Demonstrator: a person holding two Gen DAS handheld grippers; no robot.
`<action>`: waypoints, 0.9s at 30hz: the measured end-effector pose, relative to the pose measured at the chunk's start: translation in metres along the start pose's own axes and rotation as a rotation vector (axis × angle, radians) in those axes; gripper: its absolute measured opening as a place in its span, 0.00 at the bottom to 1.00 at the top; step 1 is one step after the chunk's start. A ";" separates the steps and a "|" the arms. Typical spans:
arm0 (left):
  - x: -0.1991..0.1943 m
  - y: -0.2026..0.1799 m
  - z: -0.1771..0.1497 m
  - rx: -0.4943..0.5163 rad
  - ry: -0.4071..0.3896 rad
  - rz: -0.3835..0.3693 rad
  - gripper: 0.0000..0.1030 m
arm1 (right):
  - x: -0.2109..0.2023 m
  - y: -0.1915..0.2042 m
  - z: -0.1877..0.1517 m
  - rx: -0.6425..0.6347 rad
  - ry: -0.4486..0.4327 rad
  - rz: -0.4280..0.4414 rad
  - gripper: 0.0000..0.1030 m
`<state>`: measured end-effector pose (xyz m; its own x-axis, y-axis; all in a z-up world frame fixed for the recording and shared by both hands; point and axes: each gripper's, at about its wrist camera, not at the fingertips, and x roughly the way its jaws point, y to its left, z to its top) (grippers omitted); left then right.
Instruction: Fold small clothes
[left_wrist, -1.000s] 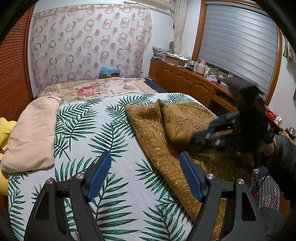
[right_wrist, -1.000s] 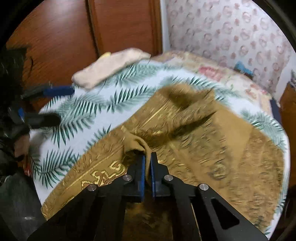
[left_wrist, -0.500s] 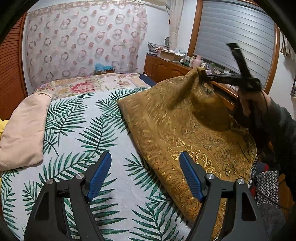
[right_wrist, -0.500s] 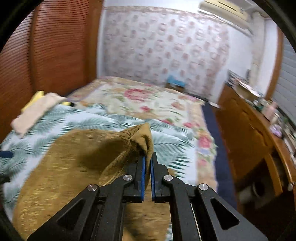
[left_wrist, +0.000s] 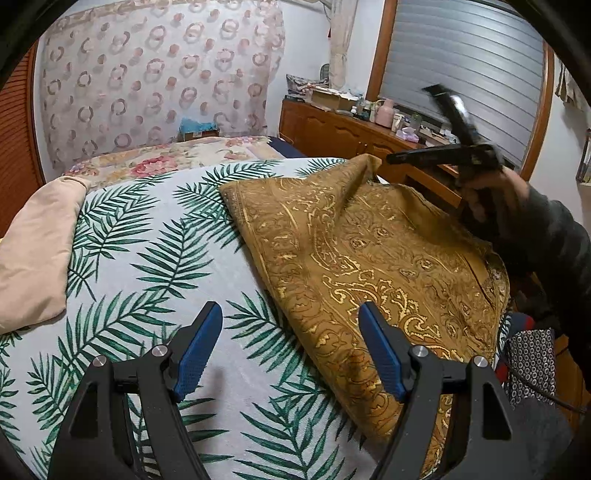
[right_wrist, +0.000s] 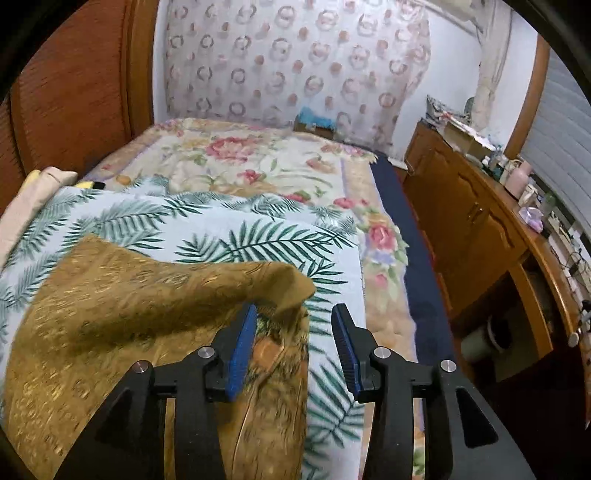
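The cloth (left_wrist: 369, 258) is mustard brown with a paler gold scrollwork and paisley pattern, lying on a white blanket (left_wrist: 155, 258) printed with dark green palm fronds, beyond which the bedspread (right_wrist: 258, 166) is cream with pink and red roses. A plain peach-beige pillow (left_wrist: 33, 251) sits by the reddish-brown wooden wall panel (right_wrist: 74, 85), and the curtain (left_wrist: 159, 81) is sheer white with pinkish rings and dots. Both grippers, left (left_wrist: 290, 345) and right (right_wrist: 293, 343), are black with blue pads, and the cabinet (right_wrist: 472, 229) is orange-brown wood.
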<state>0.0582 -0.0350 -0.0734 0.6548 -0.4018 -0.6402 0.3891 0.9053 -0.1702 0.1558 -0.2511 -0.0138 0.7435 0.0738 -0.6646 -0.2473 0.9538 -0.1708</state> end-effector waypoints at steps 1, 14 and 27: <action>0.001 -0.001 -0.001 0.002 0.002 -0.003 0.75 | -0.005 0.000 -0.009 -0.001 -0.014 0.024 0.42; 0.011 -0.015 -0.004 0.031 0.041 -0.020 0.75 | -0.076 0.016 -0.122 -0.042 0.050 0.165 0.42; 0.015 -0.026 -0.010 0.056 0.079 -0.010 0.75 | -0.128 0.003 -0.139 -0.005 -0.034 0.195 0.02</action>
<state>0.0519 -0.0631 -0.0862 0.5986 -0.3966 -0.6960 0.4325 0.8913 -0.1359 -0.0267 -0.2985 -0.0303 0.7015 0.2668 -0.6609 -0.3916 0.9191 -0.0446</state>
